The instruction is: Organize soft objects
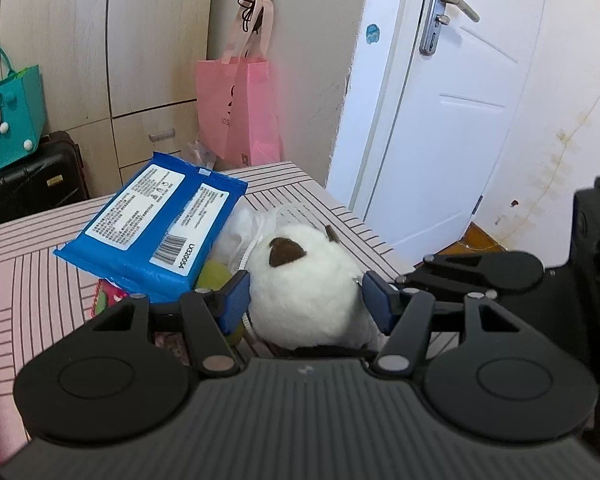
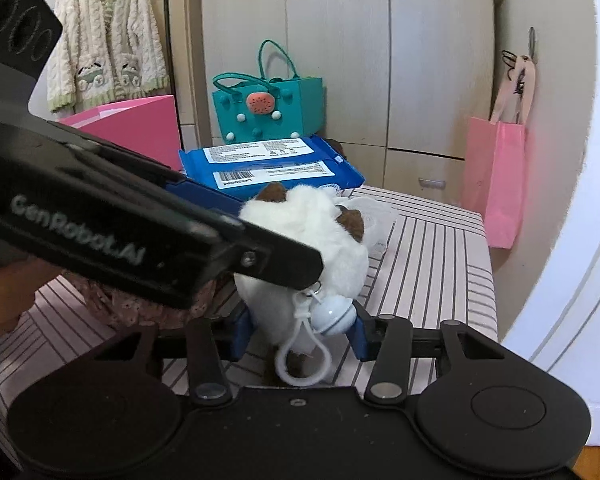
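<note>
A white plush toy with brown ears (image 1: 304, 284) sits on the striped pink table (image 1: 40, 280). My left gripper (image 1: 305, 300) is open, its blue pads on either side of the plush; I cannot tell whether they touch it. In the right wrist view the same plush (image 2: 312, 240) has a pale blue bell (image 2: 334, 316) and a white loop. My right gripper (image 2: 300, 334) is open around the plush's lower end. The left gripper's black body (image 2: 120, 216) crosses this view and hides part of the plush. A blue wipes pack (image 1: 156, 224) leans on the pile behind.
A yellow-green ball (image 1: 216, 274) and a white mesh item (image 1: 244, 224) lie beside the plush. A floral fabric item (image 2: 140, 312) lies at the left. A teal bag (image 2: 268, 108), pink bags (image 2: 496, 180), cupboards and a white door (image 1: 460, 100) surround the table.
</note>
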